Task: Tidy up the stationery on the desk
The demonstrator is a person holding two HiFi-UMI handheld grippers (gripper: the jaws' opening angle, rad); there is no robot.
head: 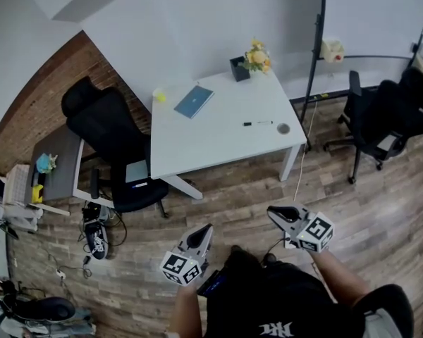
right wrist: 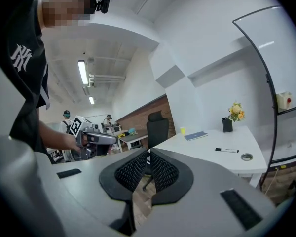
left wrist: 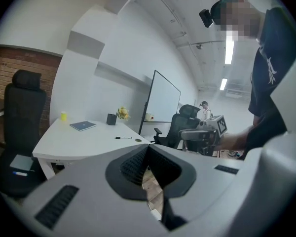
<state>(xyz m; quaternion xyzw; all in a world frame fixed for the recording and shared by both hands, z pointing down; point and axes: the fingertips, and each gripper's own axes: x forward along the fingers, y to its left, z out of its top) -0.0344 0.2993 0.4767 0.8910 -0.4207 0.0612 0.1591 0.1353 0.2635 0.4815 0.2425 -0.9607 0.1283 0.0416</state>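
Observation:
A white desk stands ahead, well away from me. On it lie a blue notebook, a black marker pen, a small yellow cup and a dark pen holder beside yellow flowers. My left gripper and right gripper hover over the wooden floor, short of the desk. Both are shut with nothing between the jaws. The pen and notebook show in the right gripper view, the notebook and pen in the left gripper view.
A black office chair stands at the desk's left side. Two more black chairs and a whiteboard stand are on the right. A grey side table, shoes and cables lie at the left. A round grommet sits in the desk.

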